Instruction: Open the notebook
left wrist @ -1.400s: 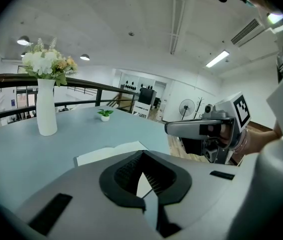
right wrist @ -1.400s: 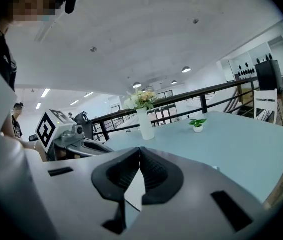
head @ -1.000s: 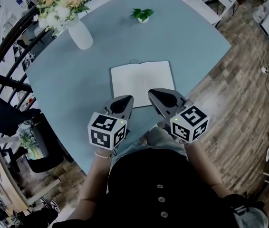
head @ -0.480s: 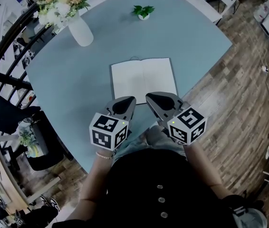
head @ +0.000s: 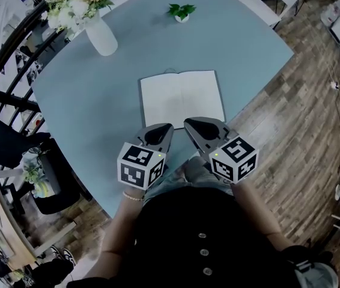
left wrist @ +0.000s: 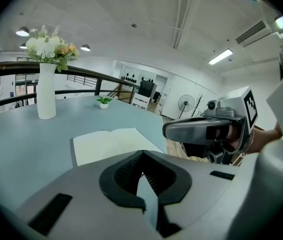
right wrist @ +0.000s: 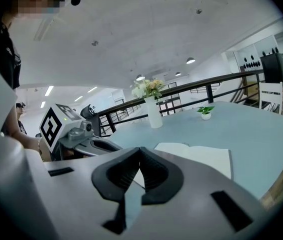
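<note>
Both tools are seen closed and empty, the left gripper (head: 161, 132) and right gripper (head: 197, 128) being held side by side just short of the notebook (head: 182, 98), which is laid open flat on the blue table (head: 98, 101).

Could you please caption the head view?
Notebook lies open on blue table; left gripper and right gripper shut, empty.

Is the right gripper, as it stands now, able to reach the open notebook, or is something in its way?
Probably yes. The right gripper, jaws shut, is at the near edge of the notebook, with nothing between them. The left gripper is beside it, not across its path.
</note>
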